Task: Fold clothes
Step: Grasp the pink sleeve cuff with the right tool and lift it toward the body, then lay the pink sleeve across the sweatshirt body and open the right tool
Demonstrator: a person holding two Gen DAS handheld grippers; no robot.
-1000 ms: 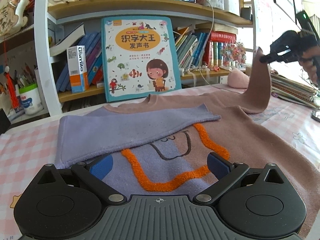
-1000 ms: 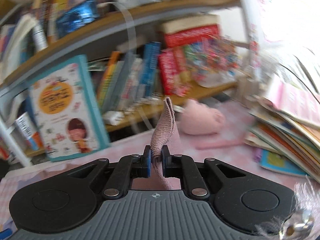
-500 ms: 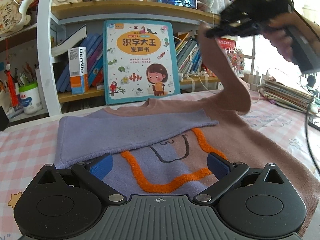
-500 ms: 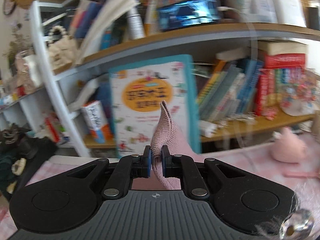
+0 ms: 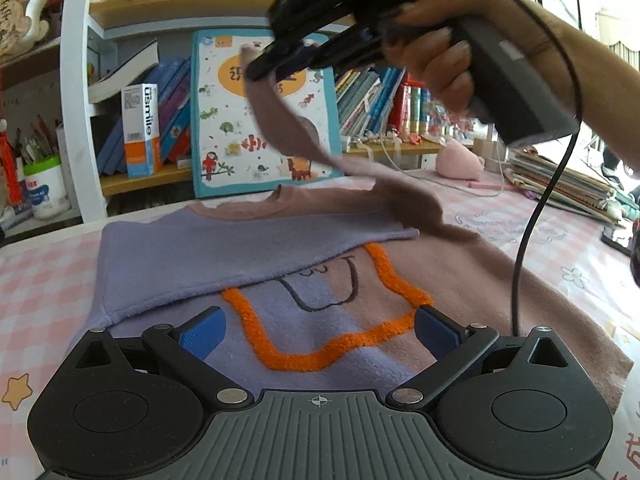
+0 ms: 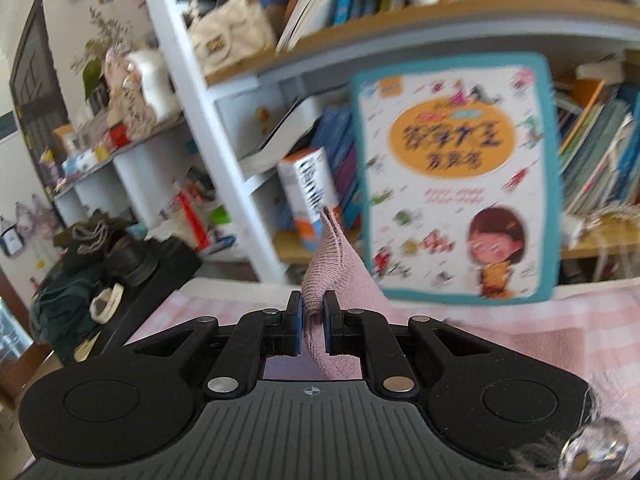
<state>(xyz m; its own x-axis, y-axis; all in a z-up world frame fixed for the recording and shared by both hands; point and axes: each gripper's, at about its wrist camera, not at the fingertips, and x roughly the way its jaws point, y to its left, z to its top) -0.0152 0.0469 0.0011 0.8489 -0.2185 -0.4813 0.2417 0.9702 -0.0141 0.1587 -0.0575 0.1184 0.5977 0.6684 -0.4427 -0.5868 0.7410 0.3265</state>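
While the sweater [image 5: 460, 280] lies flat on the table [image 5: 44, 264] with its lilac sleeve [image 5: 224, 264] folded across the chest, the left view shows the left gripper [image 5: 318, 330] wide and empty just above the hem, and the right gripper [image 5: 272, 68] lifting the pink sleeve [image 5: 288, 120] high, likely to carry it across; the right view alone shows the cuff [image 6: 326, 276] pinched between narrow fingers [image 6: 295, 324], the chest hidden
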